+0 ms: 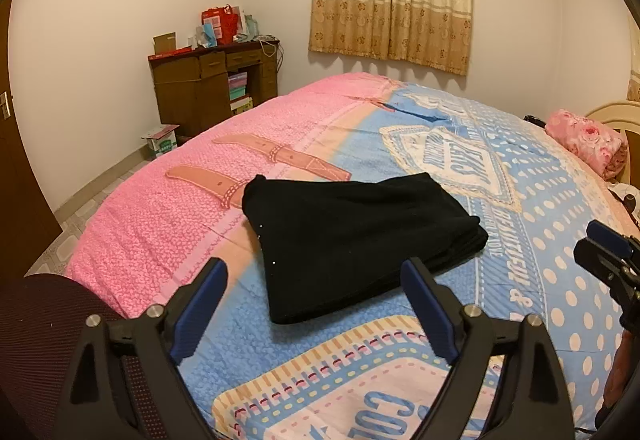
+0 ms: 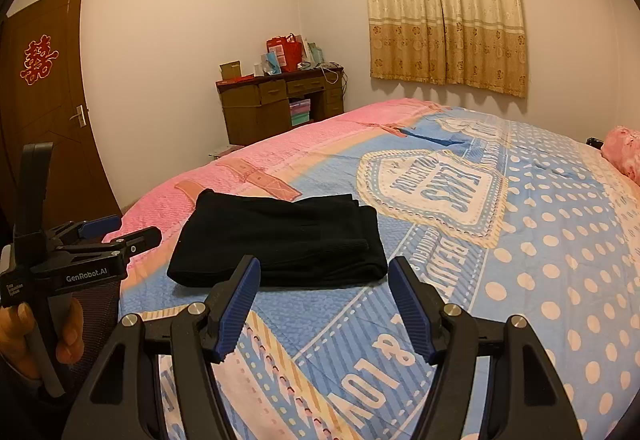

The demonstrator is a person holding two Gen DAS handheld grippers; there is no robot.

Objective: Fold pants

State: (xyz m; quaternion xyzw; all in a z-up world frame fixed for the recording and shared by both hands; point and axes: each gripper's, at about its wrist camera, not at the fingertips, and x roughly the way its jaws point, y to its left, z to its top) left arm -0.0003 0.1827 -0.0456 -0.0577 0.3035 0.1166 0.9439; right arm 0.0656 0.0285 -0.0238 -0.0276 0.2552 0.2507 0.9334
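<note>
Black pants lie folded into a compact stack on the pink and blue bedspread; they also show in the right wrist view. My left gripper is open and empty, held just short of the stack's near edge. My right gripper is open and empty, also just short of the stack. The right gripper shows at the right edge of the left wrist view. The left gripper shows at the left of the right wrist view, held in a hand.
A rolled pink floral blanket lies at the bed's far right. A brown desk with bags and boxes stands by the far wall. A brown door is at left. A dark chair back is near left.
</note>
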